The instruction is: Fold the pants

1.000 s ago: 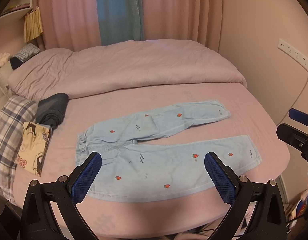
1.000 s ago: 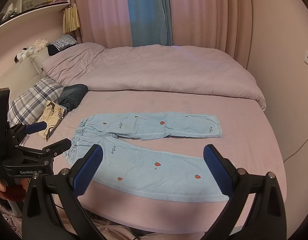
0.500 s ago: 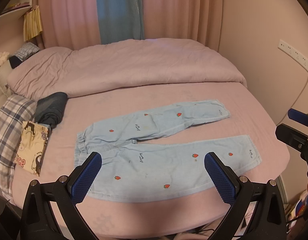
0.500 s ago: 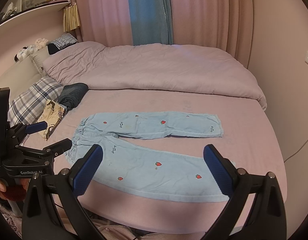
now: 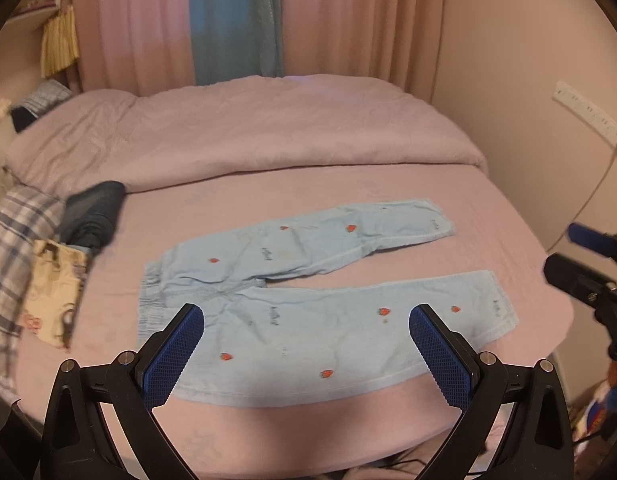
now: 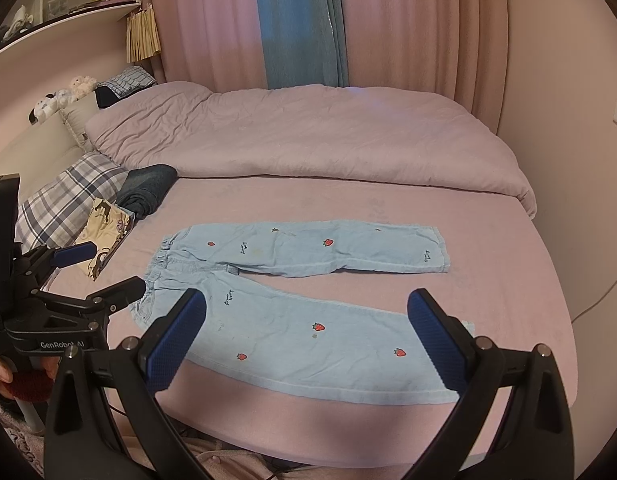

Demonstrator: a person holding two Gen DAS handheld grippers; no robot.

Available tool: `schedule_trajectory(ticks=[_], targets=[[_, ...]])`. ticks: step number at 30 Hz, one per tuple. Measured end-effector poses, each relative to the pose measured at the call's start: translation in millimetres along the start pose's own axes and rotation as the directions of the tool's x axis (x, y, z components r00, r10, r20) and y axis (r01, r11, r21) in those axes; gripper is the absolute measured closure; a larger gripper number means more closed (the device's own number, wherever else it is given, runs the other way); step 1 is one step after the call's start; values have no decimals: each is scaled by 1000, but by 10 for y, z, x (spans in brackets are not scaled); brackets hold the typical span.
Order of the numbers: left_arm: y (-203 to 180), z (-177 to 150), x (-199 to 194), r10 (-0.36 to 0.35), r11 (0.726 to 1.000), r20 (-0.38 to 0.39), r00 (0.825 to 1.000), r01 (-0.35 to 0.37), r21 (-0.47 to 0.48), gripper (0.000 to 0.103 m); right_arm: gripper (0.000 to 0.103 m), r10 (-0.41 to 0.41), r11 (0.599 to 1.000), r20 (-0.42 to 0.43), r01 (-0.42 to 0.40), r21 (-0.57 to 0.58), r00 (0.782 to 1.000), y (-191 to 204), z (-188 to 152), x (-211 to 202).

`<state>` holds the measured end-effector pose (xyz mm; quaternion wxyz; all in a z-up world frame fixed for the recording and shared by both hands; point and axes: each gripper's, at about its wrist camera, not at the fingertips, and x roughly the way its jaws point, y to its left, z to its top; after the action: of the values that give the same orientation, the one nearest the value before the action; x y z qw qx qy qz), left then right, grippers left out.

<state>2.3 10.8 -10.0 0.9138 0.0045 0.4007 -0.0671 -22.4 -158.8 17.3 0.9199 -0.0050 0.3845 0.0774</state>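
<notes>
2 grippers, left (image 5: 306,320) & right (image 6: 306,306), jaws spread wide, empty; pants (image 6: 292,300) mid-frame look light, limp: pinch waistband + hem.

In the left wrist view, bare pink sheet (image 5: 488,208) runs open around the pants (image 5: 316,312) toward centre right and along the lower edge. At centre left, the dark folded garment (image 5: 94,220), printed cloth (image 5: 54,292) and plaid pillow (image 5: 12,256) crowd the waistband side. The heaped duvet (image 5: 244,136) blocks the upper middle.
</notes>
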Motion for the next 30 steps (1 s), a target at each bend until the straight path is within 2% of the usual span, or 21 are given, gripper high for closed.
schedule_trajectory(ticks=[4, 7, 11, 15, 17, 18, 21, 23, 25, 28, 30], targets=[[241, -97, 282, -87, 995, 7, 996, 87, -53, 0, 2, 42, 999, -27, -41, 14, 999, -57, -61, 215], [537, -181, 563, -97, 985, -19, 995, 93, -142, 0, 2, 68, 998, -89, -68, 9, 994, -71, -189, 553], [1053, -317, 931, -42, 966, -55, 998, 26, -259, 0, 2, 104, 995, -167, -103, 18, 980, -72, -371, 997], [1486, -371, 1212, 6, 953, -77, 997, -29, -300, 0, 3, 160, 987, -223, -155, 40, 962, -93, -462, 1423], [1704, -380, 1357, -22, 948, -77, 997, -3, -318, 0, 3, 165, 986, -243, -161, 38, 956, -82, -460, 1639], [1806, -382, 1422, -23, 947, -81, 996, -4, -321, 0, 4, 166, 986, -252, -162, 36, 954, -76, -423, 1724], [2129, -333, 1678, 48, 954, -111, 993, -79, -289, 0, 7, 170, 984, -279, -176, 2, 945, -11, -335, 2067], [2328, -286, 1814, 96, 952, -131, 987, -129, -276, 0, 9, 157, 981, -283, -182, -63, 946, 53, -213, 2311], [2506, -240, 1957, 75, 951, -147, 986, -115, -286, 0, 11, 124, 978, -279, -165, -126, 952, 99, -64, 2544], [2782, -150, 2208, 13, 941, -163, 987, -67, -331, 0, 14, 124, 967, -271, -177, -182, 955, 122, 139, 2865], [2906, -88, 2351, 26, 940, -169, 985, -82, -330, 0, 14, 144, 960, -278, -203, -195, 950, 140, 314, 3136]])
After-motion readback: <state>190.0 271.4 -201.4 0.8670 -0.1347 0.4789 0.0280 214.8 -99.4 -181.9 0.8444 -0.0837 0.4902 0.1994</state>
